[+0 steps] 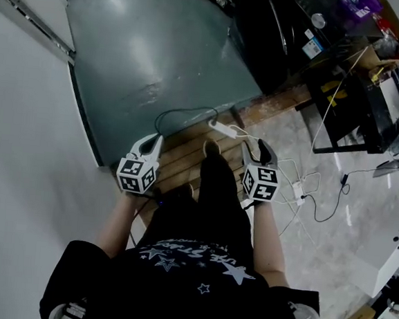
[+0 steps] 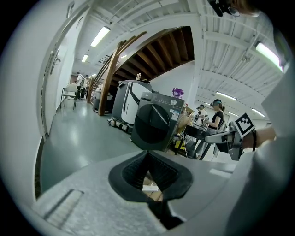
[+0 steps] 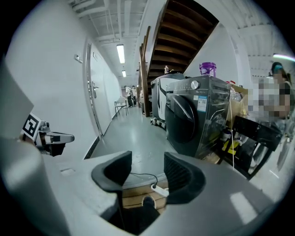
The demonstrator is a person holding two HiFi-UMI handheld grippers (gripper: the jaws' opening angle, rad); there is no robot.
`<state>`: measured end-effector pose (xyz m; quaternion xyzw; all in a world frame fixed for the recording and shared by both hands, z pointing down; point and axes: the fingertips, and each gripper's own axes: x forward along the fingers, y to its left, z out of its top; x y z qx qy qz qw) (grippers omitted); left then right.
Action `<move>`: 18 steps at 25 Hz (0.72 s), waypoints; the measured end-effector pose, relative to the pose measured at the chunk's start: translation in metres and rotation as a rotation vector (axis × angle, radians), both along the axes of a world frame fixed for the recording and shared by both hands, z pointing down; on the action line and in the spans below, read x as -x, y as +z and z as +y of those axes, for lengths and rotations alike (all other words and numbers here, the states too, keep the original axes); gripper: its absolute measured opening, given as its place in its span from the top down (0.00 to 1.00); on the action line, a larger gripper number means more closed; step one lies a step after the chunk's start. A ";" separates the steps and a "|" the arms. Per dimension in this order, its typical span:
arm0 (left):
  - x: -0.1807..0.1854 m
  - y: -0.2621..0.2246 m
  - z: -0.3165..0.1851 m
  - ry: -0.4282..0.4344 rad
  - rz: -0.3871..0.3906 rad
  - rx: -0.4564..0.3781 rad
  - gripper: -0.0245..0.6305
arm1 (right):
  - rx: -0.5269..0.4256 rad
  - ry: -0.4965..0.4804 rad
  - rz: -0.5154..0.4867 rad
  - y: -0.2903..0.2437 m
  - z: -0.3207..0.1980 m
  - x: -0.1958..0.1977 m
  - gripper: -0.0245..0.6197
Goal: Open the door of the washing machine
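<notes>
The dark washing machine (image 1: 273,37) stands a few steps ahead on the grey floor. Its round door (image 2: 153,123) faces me and looks flush with the front; the right gripper view shows the machine (image 3: 186,117) from its side. Both grippers hang at waist height, well short of it. My left gripper (image 1: 154,141) has its pads touching at the tips (image 2: 147,159), with nothing between them. My right gripper (image 1: 257,151) is open, and its jaws (image 3: 147,168) stand wide apart and empty.
A white power strip (image 1: 223,128) and cables lie on wooden planks (image 1: 186,157) at my feet. A white wall (image 1: 21,140) runs along the left. A black table (image 1: 350,106) with clutter stands right of the machine. A second, white machine (image 2: 126,99) stands behind it.
</notes>
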<state>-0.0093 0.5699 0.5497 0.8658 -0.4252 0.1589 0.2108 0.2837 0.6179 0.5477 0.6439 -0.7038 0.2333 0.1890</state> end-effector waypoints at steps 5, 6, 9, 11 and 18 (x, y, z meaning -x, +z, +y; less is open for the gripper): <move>-0.028 0.014 -0.045 0.008 -0.008 0.030 0.95 | 0.024 0.043 -0.018 0.026 -0.048 -0.032 0.62; -0.033 0.017 -0.058 0.008 -0.010 0.036 0.95 | 0.032 0.058 -0.023 0.032 -0.062 -0.040 0.62; -0.053 0.027 -0.100 0.011 -0.007 0.077 0.95 | 0.038 0.097 -0.035 0.044 -0.112 -0.067 0.62; -0.072 0.032 -0.127 0.026 -0.013 0.105 0.95 | 0.031 0.114 -0.040 0.045 -0.146 -0.088 0.62; -0.145 0.017 -0.212 0.088 -0.064 0.128 0.95 | 0.023 0.167 -0.002 0.036 -0.249 -0.173 0.62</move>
